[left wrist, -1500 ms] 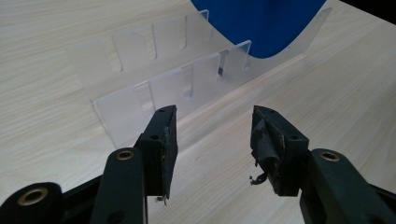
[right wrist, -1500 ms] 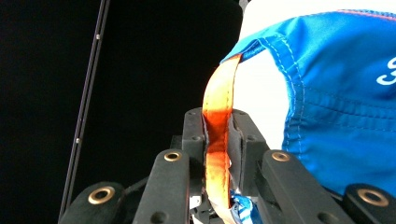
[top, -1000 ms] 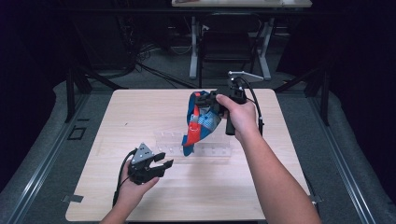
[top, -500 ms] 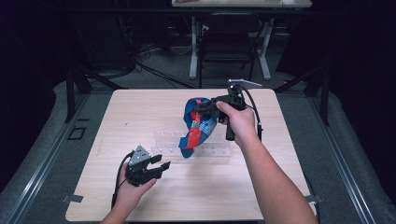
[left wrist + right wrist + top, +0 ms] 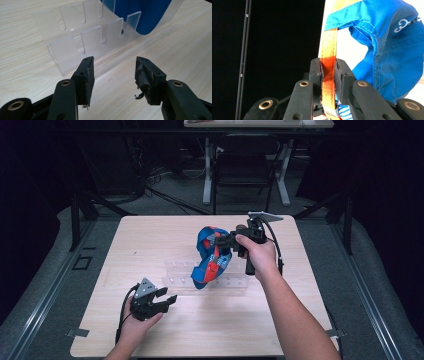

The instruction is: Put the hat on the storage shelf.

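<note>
Right gripper [image 5: 226, 240]: fingers clamped on the orange strap [image 5: 328, 75] of a blue fabric cap [image 5: 211, 257], held above the bench [image 5: 280, 330]. In the right gripper view the strap runs straight up between the pads, pinched flat, with the cap's blue body [image 5: 392, 55] hanging off to one side.

High view: the cap's lower edge dips to the clear acrylic slotted rack [image 5: 175, 270] lying mid-bench; whether cloth touches the rack or only hangs over it, cannot tell. In the left gripper view a blue fold [image 5: 147, 15] sits at the rack's far end, behind the notched wall [image 5: 95, 40].

Left gripper [image 5: 167, 301]: fingers apart, empty, low over the bench just short of the rack's near wall, pointing toward it.

Judgement: the step looks like lowering or draping the cap at the rack.
- Keep the strap pinch firm; the hold is narrow and the cloth hangs off-centre, so it may swing or twist.
- Lower slowly, letting the hanging edge settle first.
- The rack is light and clear; dragging cloth could slide it. The free left gripper is well placed to steady the near wall.
- Release only once the cap's weight rests below.
</note>
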The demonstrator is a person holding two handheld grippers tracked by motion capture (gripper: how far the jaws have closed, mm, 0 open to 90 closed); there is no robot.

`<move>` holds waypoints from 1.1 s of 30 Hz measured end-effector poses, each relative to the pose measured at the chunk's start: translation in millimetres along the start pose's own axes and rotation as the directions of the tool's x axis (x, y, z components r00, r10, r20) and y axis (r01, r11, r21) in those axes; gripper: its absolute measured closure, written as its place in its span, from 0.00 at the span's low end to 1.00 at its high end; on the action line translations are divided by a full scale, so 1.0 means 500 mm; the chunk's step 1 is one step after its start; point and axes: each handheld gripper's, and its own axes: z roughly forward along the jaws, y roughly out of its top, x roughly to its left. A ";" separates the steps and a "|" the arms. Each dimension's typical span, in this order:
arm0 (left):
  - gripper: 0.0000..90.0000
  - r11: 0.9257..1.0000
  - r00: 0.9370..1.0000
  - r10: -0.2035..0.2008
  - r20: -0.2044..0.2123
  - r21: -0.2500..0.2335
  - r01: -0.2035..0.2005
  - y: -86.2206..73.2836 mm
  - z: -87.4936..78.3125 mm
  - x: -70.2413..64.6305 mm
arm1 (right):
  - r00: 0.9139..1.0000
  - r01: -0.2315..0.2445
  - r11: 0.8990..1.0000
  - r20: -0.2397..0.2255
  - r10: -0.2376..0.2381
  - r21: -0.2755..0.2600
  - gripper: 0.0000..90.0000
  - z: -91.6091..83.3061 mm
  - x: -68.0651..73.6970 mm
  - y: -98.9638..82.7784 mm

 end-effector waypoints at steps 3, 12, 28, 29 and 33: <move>0.55 1.000 1.000 0.001 -0.004 -0.007 -0.001 -0.002 -0.002 0.006 | 1.000 -0.002 1.000 0.004 0.002 -0.003 0.86 -0.001 -0.003 0.000; 0.54 1.000 0.999 -0.025 -0.031 0.001 0.025 -0.008 -0.004 0.028 | 1.000 0.024 0.999 0.017 -0.023 -0.039 0.77 -0.014 -0.004 -0.003; 0.51 0.998 0.998 -0.053 -0.033 0.013 0.053 -0.010 -0.005 0.034 | 0.989 0.111 0.992 0.107 -0.104 -0.055 0.57 -0.066 -0.022 -0.021; 0.51 0.999 0.998 -0.050 -0.031 0.016 0.051 -0.009 -0.005 0.035 | 0.988 0.111 0.993 0.111 -0.105 -0.051 0.55 -0.067 -0.023 -0.023; 0.50 0.998 0.998 -0.057 -0.031 0.017 0.057 -0.011 -0.004 0.035 | 0.981 0.140 0.989 0.141 -0.132 -0.045 0.52 -0.073 -0.028 -0.032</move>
